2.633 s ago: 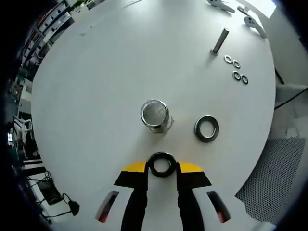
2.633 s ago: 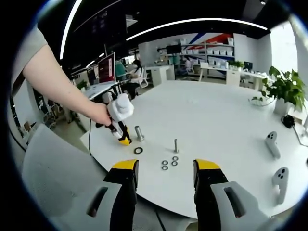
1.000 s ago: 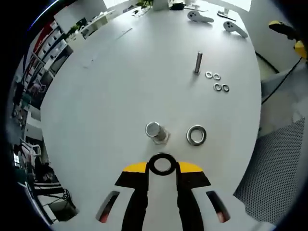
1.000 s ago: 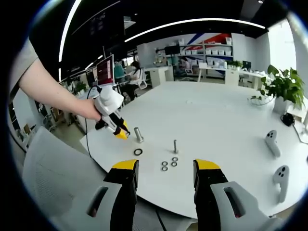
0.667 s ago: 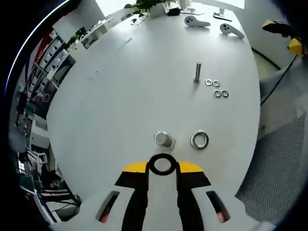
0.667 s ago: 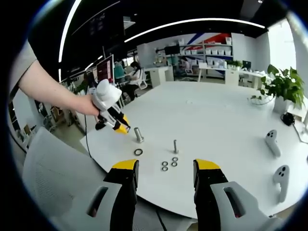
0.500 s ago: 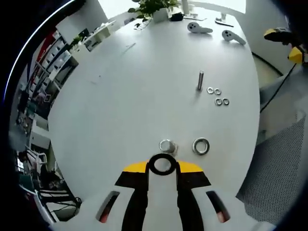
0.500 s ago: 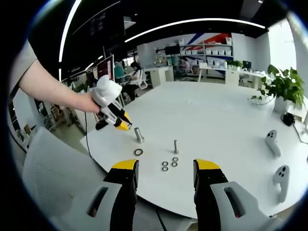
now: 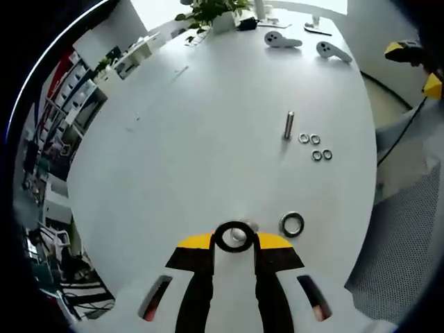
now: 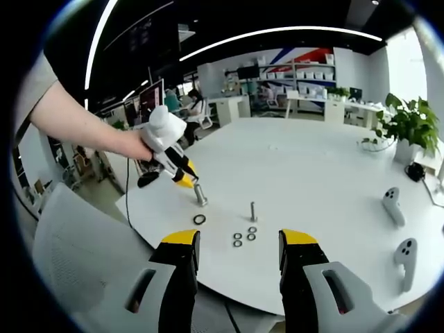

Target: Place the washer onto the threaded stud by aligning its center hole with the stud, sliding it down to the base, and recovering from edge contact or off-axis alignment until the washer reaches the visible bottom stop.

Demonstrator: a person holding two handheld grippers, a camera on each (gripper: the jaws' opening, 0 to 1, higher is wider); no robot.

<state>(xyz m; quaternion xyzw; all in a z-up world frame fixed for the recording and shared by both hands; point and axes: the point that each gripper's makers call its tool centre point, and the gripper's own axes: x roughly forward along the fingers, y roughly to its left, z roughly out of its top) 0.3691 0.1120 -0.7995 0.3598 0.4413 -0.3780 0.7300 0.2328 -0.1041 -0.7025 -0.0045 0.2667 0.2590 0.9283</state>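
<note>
My left gripper (image 9: 234, 240) is shut on a dark washer (image 9: 216, 238), held flat between its yellow-tipped jaws. The top of the thick threaded stud (image 9: 239, 233) shows through the washer's hole, with the washer high above it. In the right gripper view a hand holds the left gripper (image 10: 182, 177) just above and left of that stud (image 10: 200, 194), which stands upright near the table's edge. A second large washer (image 9: 292, 224) lies flat beside the stud, also seen as a ring (image 10: 200, 219). My right gripper (image 10: 239, 251) hangs open off the table's near edge, holding nothing.
A thin upright stud (image 9: 288, 125) stands with several small washers (image 9: 316, 147) beside it on the round white table (image 9: 194, 125). Two white controllers (image 9: 334, 48) and a plant (image 9: 208, 10) sit at the far side. Office desks and shelves lie beyond.
The left gripper has risen and moved over the thick stud: the stud went from ahead of the held washer to showing inside its hole. The right gripper has stayed still.
</note>
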